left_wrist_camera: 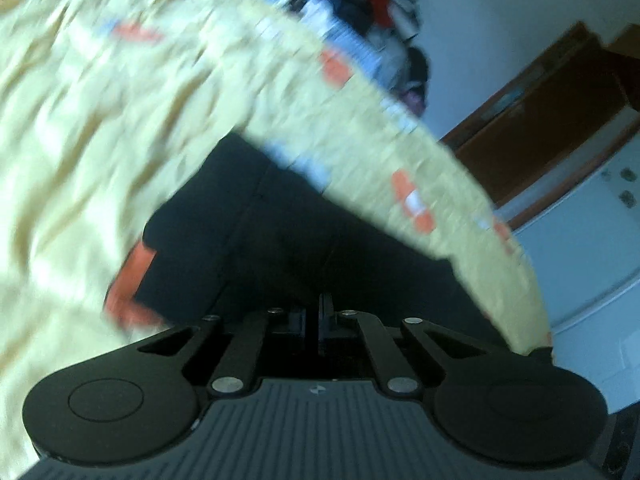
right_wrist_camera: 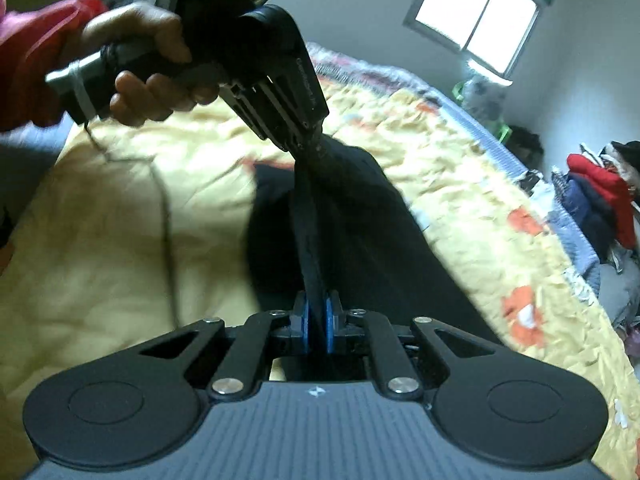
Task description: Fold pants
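Black pants (right_wrist_camera: 344,216) are lying on the yellow quilt (right_wrist_camera: 120,240), centre of the right wrist view, with one edge pulled up taut between your two grippers. Your right gripper (right_wrist_camera: 318,320) is clenching that edge at lower centre, blue pads (right_wrist_camera: 330,320) pressing on the cloth. Your left gripper (right_wrist_camera: 310,142) is clamping the same strip at upper centre, your hand (right_wrist_camera: 140,64) wrapping the handle at upper left. In the left wrist view the left gripper's fingers are drawn together against dark fabric, blurred.

Judging the step: you are carrying the held edge across for a fold. Keep both ends level and the strip taut, so the layer is not sagging or twisting, and line it up with the edge lying below before letting go.

Around: window (right_wrist_camera: 476,12) at upper right, clothes pile (right_wrist_camera: 600,196) at right edge, brown furniture (left_wrist_camera: 532,120) at right of the left view. Quilt wrinkles may be snagging the cloth; nothing else is blocking.
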`<action>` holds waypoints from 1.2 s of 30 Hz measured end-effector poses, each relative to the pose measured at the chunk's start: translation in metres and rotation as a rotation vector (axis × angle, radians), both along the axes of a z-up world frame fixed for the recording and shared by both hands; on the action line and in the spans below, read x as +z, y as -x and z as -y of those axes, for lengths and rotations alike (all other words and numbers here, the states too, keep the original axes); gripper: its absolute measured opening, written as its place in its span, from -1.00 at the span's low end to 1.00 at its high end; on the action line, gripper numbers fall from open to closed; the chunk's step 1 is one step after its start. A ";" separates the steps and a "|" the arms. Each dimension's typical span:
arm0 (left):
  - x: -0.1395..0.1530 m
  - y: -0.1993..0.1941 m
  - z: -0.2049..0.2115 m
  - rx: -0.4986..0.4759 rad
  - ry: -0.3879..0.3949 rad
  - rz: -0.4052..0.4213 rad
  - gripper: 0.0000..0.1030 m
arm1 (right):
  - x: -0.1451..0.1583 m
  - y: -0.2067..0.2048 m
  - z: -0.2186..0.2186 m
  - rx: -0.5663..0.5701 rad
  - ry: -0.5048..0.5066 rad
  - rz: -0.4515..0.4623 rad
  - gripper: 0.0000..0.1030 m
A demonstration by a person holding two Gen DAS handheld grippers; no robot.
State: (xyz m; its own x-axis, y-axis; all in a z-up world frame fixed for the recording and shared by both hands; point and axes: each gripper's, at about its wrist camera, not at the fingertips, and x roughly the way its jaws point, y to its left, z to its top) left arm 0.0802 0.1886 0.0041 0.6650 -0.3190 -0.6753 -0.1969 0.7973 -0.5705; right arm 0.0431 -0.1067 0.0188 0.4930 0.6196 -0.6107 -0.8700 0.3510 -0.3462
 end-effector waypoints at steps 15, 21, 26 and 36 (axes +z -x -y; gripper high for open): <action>0.017 0.036 0.006 -0.009 -0.168 0.031 -0.08 | 0.006 0.039 0.021 -0.160 -0.094 -0.014 -0.72; 0.049 0.024 0.045 -0.127 -0.229 0.132 0.13 | 0.023 0.044 0.141 -0.545 -0.357 -0.137 -0.72; 0.046 -0.002 0.121 -0.379 -0.206 0.172 0.21 | -0.015 0.047 0.208 -0.901 -0.296 -0.310 -0.72; -0.001 -0.020 0.242 -0.864 -0.398 0.214 0.27 | 0.013 0.061 0.271 -1.061 -0.531 -0.203 -0.70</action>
